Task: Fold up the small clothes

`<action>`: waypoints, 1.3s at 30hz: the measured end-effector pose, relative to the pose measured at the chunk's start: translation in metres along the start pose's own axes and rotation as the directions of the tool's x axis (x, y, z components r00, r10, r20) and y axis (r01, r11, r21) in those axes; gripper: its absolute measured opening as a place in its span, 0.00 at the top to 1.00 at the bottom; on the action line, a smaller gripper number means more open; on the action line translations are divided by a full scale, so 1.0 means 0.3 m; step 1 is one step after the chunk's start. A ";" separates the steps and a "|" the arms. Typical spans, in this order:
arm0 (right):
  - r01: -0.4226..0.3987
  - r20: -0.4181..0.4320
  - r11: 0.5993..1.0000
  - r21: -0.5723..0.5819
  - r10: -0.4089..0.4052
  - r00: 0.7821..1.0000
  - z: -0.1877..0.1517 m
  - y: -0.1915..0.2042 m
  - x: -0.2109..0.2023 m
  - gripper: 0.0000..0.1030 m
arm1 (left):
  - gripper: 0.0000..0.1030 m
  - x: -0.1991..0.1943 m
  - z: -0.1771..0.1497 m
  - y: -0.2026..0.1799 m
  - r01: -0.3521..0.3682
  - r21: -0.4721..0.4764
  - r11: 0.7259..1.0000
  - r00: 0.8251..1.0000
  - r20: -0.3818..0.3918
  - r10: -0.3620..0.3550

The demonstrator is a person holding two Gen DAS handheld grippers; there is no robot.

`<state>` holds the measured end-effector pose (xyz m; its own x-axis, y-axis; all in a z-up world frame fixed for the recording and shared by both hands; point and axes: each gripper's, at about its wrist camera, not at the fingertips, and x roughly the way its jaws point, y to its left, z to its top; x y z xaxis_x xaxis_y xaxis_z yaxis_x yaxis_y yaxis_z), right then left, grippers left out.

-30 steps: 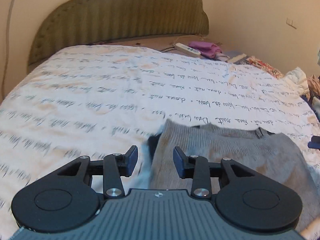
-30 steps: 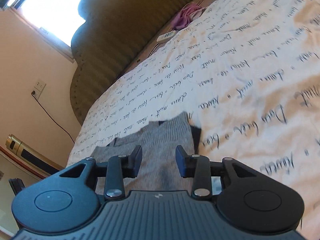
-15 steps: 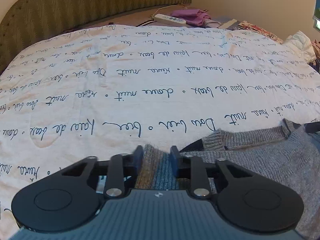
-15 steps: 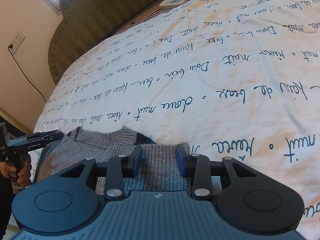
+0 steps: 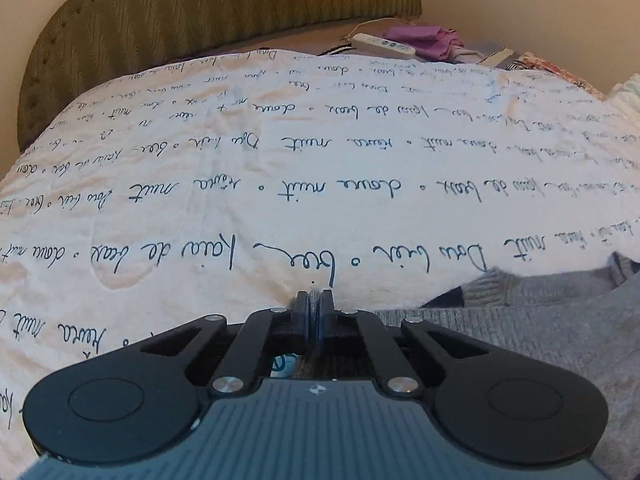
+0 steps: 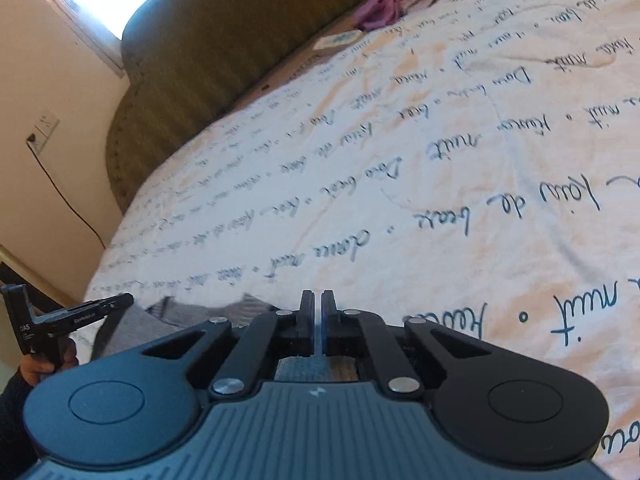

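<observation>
The grey knit sweater (image 5: 520, 320) lies flat on my script-printed bedspread (image 5: 280, 184), near its close edge. My left gripper (image 5: 315, 300) has just closed, pinching the sweater's left corner. My right gripper (image 6: 317, 300) has just closed too, pinching the sweater's (image 6: 192, 312) right corner.

Each gripper, the left gripper (image 5: 315, 300) and the right gripper (image 6: 317, 300), is matte black, with two round discs, silver screws and a ribbed grey base (bearing a small white emblem). A dark sleeve (image 6: 10, 420) shows.
</observation>
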<state>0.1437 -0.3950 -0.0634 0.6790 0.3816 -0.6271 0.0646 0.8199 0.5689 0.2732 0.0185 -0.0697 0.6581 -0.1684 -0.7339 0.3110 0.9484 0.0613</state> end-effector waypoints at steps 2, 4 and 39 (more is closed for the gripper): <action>0.010 0.014 1.000 0.011 -0.011 1.000 -0.017 -0.002 0.007 0.98 | 0.91 -0.024 -0.010 -0.012 -0.021 0.023 1.000 0.999 0.029 0.020; 0.021 0.052 0.999 0.025 -0.022 0.998 -0.020 0.008 -0.023 0.96 | 0.77 -0.085 -0.013 -0.022 -0.018 0.041 0.999 0.996 0.087 0.015; 0.179 0.093 0.919 -0.352 -0.156 0.983 -0.225 0.463 0.018 0.76 | 0.44 -0.110 -0.177 -0.170 0.057 0.069 0.996 0.987 0.148 -0.067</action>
<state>0.1071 -0.2502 -0.0236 0.7254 0.2078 -0.6562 -0.0766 0.9718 0.2230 0.1991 -0.0099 -0.0845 0.7297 -0.2694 -0.6284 0.3947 0.9165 0.0654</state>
